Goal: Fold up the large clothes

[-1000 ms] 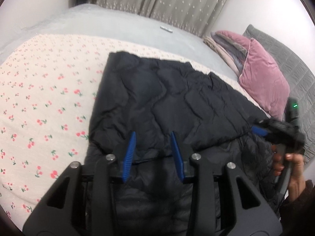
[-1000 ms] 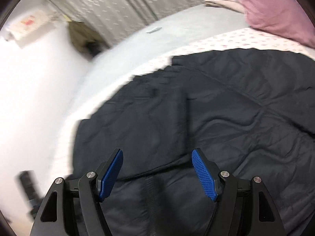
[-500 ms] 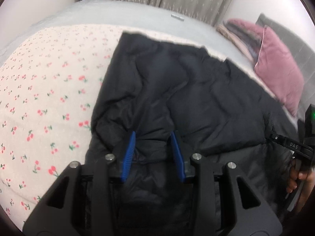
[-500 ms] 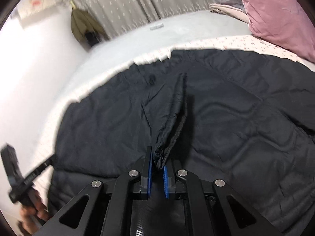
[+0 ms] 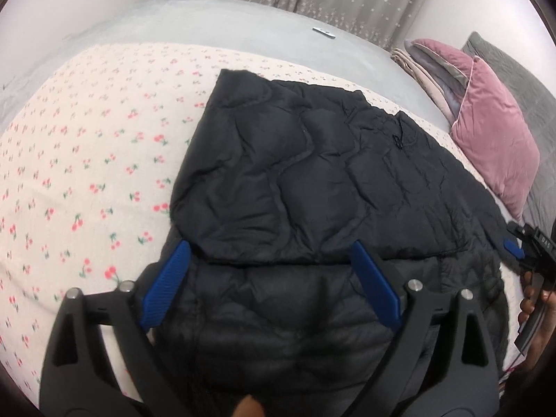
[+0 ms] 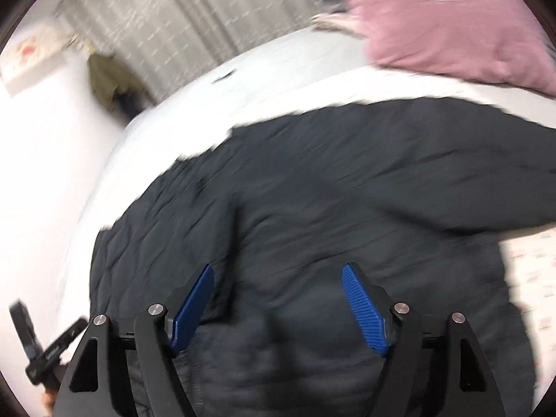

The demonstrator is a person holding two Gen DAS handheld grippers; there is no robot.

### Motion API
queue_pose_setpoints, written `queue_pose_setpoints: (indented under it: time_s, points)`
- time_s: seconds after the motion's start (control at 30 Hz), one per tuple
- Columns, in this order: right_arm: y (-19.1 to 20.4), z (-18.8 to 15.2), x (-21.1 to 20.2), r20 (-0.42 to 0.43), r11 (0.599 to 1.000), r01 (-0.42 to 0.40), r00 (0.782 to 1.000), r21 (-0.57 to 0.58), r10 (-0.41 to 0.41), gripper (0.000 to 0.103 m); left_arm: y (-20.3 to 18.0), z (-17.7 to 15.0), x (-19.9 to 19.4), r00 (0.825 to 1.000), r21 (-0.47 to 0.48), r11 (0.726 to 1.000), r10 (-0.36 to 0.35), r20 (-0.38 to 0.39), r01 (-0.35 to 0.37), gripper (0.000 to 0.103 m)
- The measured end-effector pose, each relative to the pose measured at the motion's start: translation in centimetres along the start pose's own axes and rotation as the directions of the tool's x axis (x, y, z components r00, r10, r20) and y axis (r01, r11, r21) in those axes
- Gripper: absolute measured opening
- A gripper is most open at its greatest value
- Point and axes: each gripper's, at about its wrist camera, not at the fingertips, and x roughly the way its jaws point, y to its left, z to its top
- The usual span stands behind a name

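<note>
Jacket [image 5: 312, 180], black and quilted, lies on the bed's cherry-print blanket [image 5: 87, 160], one part laid over the body with its edge running across just ahead of the left gripper [image 5: 271, 278]. Its jaws have just been opening and stand spread, nothing between them; likewise the right gripper [image 6: 278, 299], probably letting the fold settle. Pink pillow [image 5: 493, 146] sits just beside the jacket's right edge, not blocking

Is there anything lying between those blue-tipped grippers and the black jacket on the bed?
Nothing visible does. The left gripper and the right gripper both have open jaws, which have just been opening, and sit directly over the black jacket, with nothing gripped. The pink pillow lies off to one side.
</note>
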Motion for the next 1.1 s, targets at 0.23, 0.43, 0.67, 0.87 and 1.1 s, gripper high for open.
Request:
queue_pose_setpoints:
  time_s: [0.23, 0.43, 0.67, 0.87, 1.1]
  points:
    - [-13.6, 2.7, -4.3, 0.048, 0.954, 0.144, 0.986, 0.262, -0.162, 0.079, -0.2, -0.3, -0.1, 0.999, -0.036, 0.999, -0.037, -0.018, 0.036, 0.098]
    - [-24.5, 2.6, -7.0, 0.043, 0.836, 0.279, 0.940, 0.472, -0.338, 0.079, -0.2, -0.3, -0.3, 0.995, -0.060, 0.994, -0.093, 0.020, 0.094, 0.102]
    - [-32.1, 1.5, -8.1, 0.031, 0.732, 0.319, 0.907, 0.602, -0.421, 0.079, -0.9, -0.9, -0.6, 0.990, 0.007, 0.997, -0.081, 0.112, 0.081, 0.102]
    - [-32.9, 2.7, -7.3, 0.069, 0.739, 0.343, 0.883, 0.580, -0.464, 0.079, -1.2, -0.5, 0.0, 0.997, 0.031, 0.999, -0.022, 0.074, 0.020, 0.102]
    - [-32.4, 4.3, -6.9, 0.110, 0.751, 0.275, 0.902, 0.601, -0.419, 0.007, -0.6, -0.5, 0.4, 0.998, -0.028, 0.998, -0.057, 0.031, 0.057, 0.102]
